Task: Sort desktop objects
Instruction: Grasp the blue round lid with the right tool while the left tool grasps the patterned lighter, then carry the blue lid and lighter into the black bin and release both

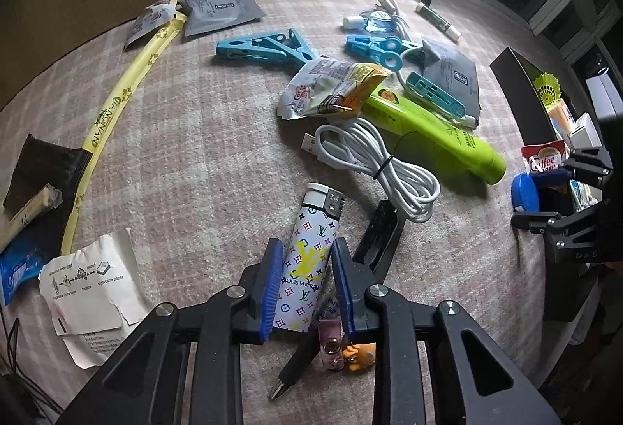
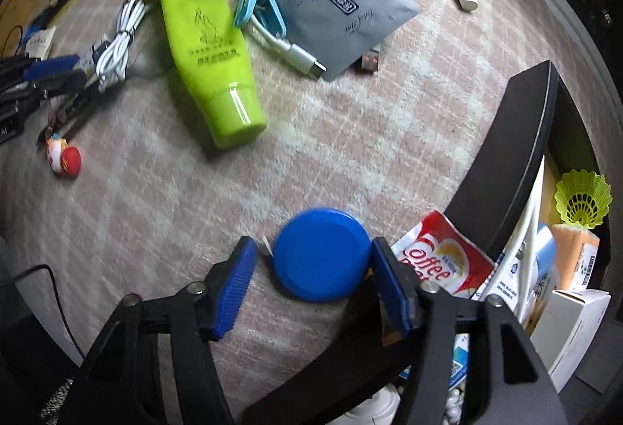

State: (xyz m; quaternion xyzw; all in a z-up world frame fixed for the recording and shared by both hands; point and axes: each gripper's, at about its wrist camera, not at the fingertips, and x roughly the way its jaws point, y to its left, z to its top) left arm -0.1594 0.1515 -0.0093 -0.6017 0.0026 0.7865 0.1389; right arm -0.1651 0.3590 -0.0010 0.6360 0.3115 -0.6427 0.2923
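A white lighter (image 1: 311, 230) with a coloured monogram print lies on the checked cloth (image 1: 202, 152). My left gripper (image 1: 307, 246) points steeply down, and both blue pads (image 1: 272, 277) press on the lighter's sides. A round blue tin (image 2: 321, 255) sits between the fingers of my right gripper (image 2: 313, 246), which points straight down. Its right pad touches the tin's edge, while a gap shows at its left pad (image 2: 233, 285). In the left wrist view the tin (image 1: 525, 191) and the right gripper (image 1: 553, 191) appear at the far right.
A lime-green tube (image 2: 210, 47), a coiled white cable (image 1: 381, 168), blue clips (image 1: 268, 49), grey sachets (image 2: 342, 8) and a snack wrapper (image 1: 331, 90) lie scattered. A black box (image 2: 518, 152) at right holds a coffee creamer packet (image 2: 440, 261) and a shuttlecock (image 2: 582, 199). A black pen (image 1: 296, 370) lies under the left gripper.
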